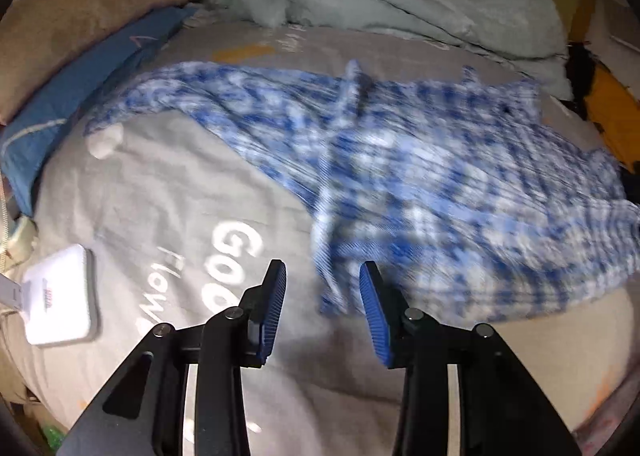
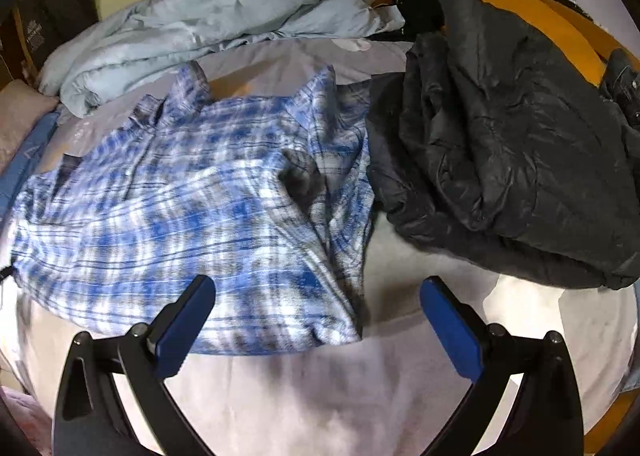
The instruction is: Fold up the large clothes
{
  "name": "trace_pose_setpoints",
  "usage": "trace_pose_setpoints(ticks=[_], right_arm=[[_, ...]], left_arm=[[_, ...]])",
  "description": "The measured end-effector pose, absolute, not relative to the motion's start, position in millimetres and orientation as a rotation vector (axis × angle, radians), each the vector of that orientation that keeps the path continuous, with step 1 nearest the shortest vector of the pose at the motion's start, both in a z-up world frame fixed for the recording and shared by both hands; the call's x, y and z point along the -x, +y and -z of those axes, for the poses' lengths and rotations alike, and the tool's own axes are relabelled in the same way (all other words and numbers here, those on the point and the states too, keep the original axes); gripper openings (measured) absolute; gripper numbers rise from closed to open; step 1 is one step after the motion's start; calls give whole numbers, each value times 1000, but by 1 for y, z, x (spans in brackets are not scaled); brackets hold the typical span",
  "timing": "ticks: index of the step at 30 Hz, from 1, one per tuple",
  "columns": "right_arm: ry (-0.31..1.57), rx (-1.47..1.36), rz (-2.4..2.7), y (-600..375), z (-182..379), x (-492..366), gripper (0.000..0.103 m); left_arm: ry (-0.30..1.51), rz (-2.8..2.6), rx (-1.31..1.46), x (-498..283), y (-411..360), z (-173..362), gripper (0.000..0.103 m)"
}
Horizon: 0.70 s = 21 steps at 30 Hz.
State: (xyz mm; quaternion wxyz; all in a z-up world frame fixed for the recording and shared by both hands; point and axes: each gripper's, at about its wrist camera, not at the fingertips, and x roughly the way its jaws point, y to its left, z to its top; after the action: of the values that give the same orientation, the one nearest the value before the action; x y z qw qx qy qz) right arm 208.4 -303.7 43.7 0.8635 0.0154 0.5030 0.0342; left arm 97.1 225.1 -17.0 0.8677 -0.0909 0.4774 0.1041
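- Blue-and-white plaid shirt [image 2: 192, 208] lies spread on bed sheet [image 1: 168, 192], collar toward the far side, rumpled, motion-blurred in both views.
- Grey bed sheet has white lettering near left claw.
- Left claw [image 1: 323, 276] is partly open, nothing pinched; blue ribbed pads [image 1: 370, 304] stand apart, a strip of the shirt's edge seen between them, contact cannot be told.
- Right claw [image 2: 318, 298] gapes wide, empty, poised over the shirt's near corner and bare sheet; not touching the fabric as far as visible.
- Dark grey jacket [image 2: 500, 160] is heaped just right of the shirt, its edge touching or overlapping the shirt's right side.
- Pale blue duvet [image 2: 224, 12] is bunched along the far side of the bed, behind the shirt.
- White flat device [image 1: 60, 296] lies on the sheet left of left claw, well apart from the shirt.
- Blue pillow [image 1: 80, 84] and beige pillow [image 1: 72, 24] sit at far left.
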Motion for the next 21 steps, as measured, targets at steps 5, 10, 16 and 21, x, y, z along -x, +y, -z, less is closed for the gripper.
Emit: trace_pose_setpoints(ticks=[5, 10, 16, 21], right_arm=[[1068, -31, -61, -303, -40, -210, 102], [1155, -6, -180, -292, -28, -210, 102], [1268, 130, -45, -288, 8, -220, 97], [1163, 62, -37, -299, -18, -214, 96]], left_arm=[[1107, -268, 130, -102, 221, 41, 39], [1080, -351, 116, -103, 230, 45, 40], [962, -717, -124, -93, 257, 21, 29], [869, -498, 80, -72, 261, -5, 29]])
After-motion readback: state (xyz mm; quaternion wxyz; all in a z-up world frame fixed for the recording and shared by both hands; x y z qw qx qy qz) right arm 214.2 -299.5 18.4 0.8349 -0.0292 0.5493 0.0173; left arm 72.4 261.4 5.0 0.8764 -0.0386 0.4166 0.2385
